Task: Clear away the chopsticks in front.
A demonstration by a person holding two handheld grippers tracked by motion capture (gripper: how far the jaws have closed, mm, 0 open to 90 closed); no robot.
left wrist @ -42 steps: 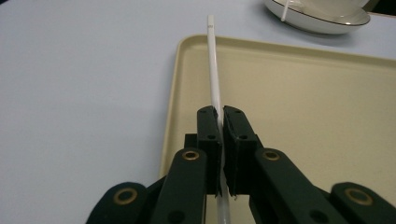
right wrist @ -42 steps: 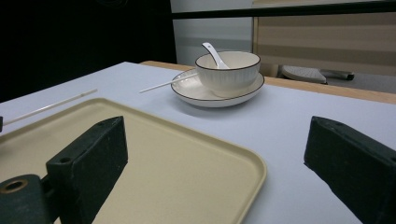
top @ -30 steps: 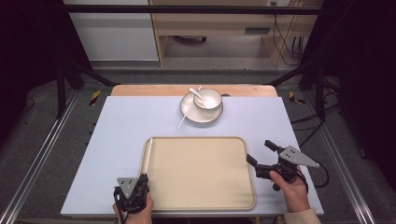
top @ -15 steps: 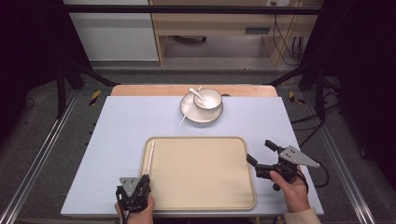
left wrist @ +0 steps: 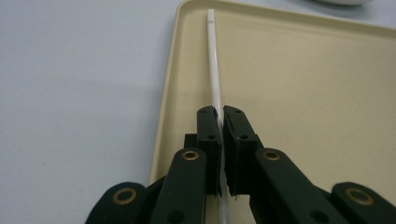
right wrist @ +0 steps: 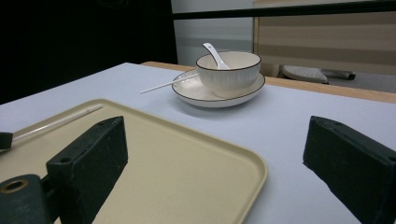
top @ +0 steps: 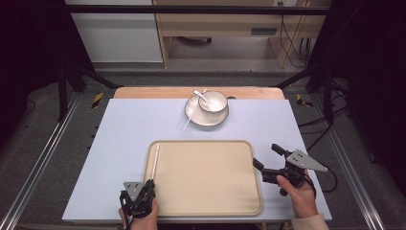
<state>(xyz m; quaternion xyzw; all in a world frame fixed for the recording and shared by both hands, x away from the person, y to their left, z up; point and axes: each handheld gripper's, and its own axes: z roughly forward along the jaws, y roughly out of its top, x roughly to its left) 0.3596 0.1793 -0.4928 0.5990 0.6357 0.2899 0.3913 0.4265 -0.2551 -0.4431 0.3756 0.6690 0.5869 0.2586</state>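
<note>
High view: two chopsticks, left jaws pinching one; right jaws agape.

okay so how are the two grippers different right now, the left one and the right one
The left gripper is shut on a white chopstick lying along the tray's left edge; the right gripper is open and holds nothing. The left gripper sits at the tray's near-left corner, the right gripper beside its right edge. Both are black, two-jawed and hand-held.

Beige tray between wide-apart jaws, bowl on plate beyond
</note>
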